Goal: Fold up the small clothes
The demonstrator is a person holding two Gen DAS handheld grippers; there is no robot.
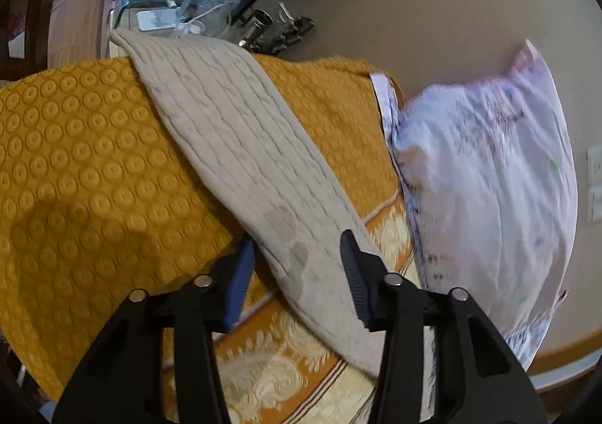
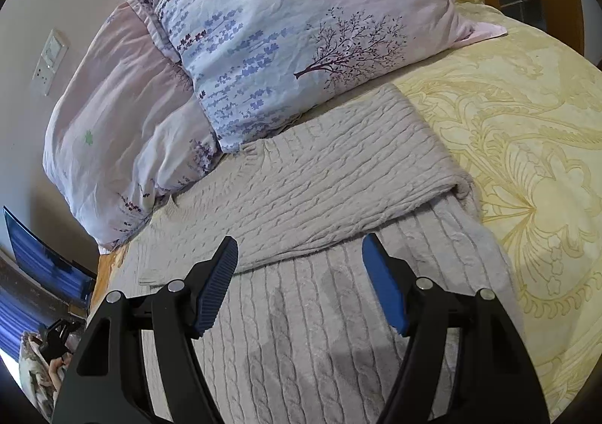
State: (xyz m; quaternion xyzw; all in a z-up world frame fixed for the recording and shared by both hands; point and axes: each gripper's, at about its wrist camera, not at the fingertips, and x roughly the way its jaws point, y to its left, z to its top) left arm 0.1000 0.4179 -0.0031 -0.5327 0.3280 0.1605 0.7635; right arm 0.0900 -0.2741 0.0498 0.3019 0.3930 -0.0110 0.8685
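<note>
A beige cable-knit garment (image 2: 320, 198) lies flat on the bed, its far part folded over the near part with a fold edge running across. My right gripper (image 2: 301, 254) is open and empty, hovering just above the near layer, before the fold edge. In the left wrist view the same garment (image 1: 244, 145) stretches as a long strip across an orange blanket (image 1: 82, 160). My left gripper (image 1: 297, 250) is open, its fingers on either side of the strip's near part, holding nothing.
Two floral pillows (image 2: 286, 28) lie at the head of the bed, touching the garment's far edge; one shows in the left wrist view (image 1: 489, 179). A yellow patterned bedspread (image 2: 526, 160) lies to the right. A bedside table with cables and small items (image 1: 188, 6) stands beyond.
</note>
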